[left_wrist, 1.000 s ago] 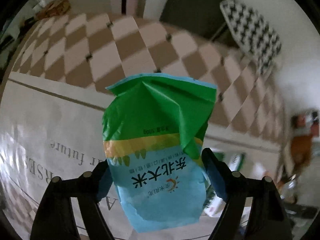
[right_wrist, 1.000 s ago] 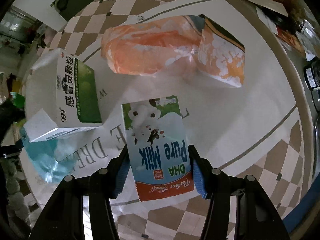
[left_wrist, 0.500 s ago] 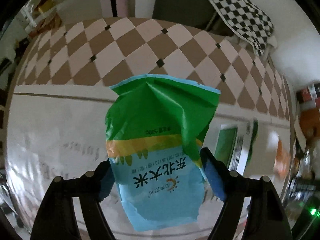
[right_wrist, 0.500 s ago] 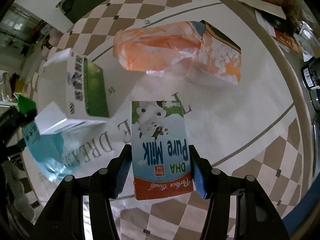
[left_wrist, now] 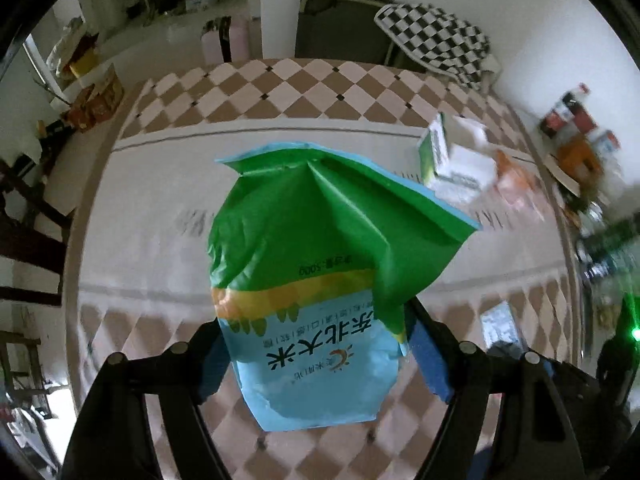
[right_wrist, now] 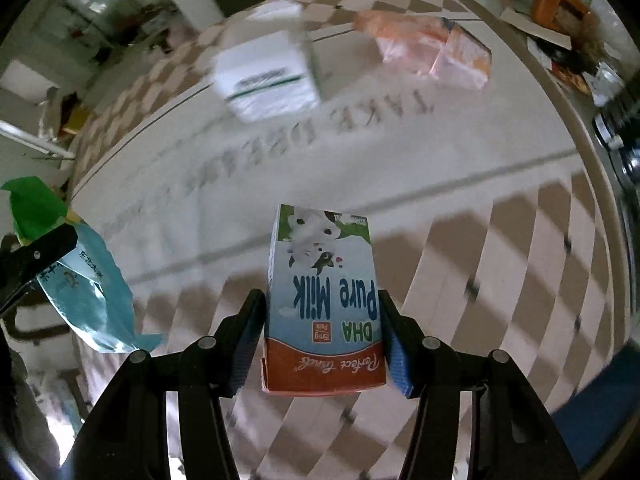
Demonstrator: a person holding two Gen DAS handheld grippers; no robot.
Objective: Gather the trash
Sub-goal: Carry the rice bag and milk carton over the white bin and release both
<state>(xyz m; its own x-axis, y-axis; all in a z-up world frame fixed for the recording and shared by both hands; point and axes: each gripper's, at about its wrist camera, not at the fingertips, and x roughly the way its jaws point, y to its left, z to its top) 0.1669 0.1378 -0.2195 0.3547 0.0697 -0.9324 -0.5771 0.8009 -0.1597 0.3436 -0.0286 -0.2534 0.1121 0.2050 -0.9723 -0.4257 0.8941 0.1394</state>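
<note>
My left gripper (left_wrist: 316,344) is shut on a crumpled green and blue rice bag (left_wrist: 320,264) and holds it up above the checkered tablecloth. The bag and left gripper also show at the left edge of the right wrist view (right_wrist: 76,280). My right gripper (right_wrist: 324,336) is shut on a blue and white milk carton (right_wrist: 324,300), held above the table's near edge. A white and green medicine box (right_wrist: 268,80) and an orange plastic bag (right_wrist: 428,48) lie on the table farther back.
The table has a white cloth with grey lettering (right_wrist: 360,120) and a brown checkered border. The box (left_wrist: 452,164) and orange bag (left_wrist: 516,184) sit at the right in the left wrist view. Clutter (left_wrist: 576,140) and a checkered chair (left_wrist: 436,36) stand beyond the table.
Both grippers have lifted and drawn back toward the table's near edge with their loads. The box and orange bag now appear farther away.
</note>
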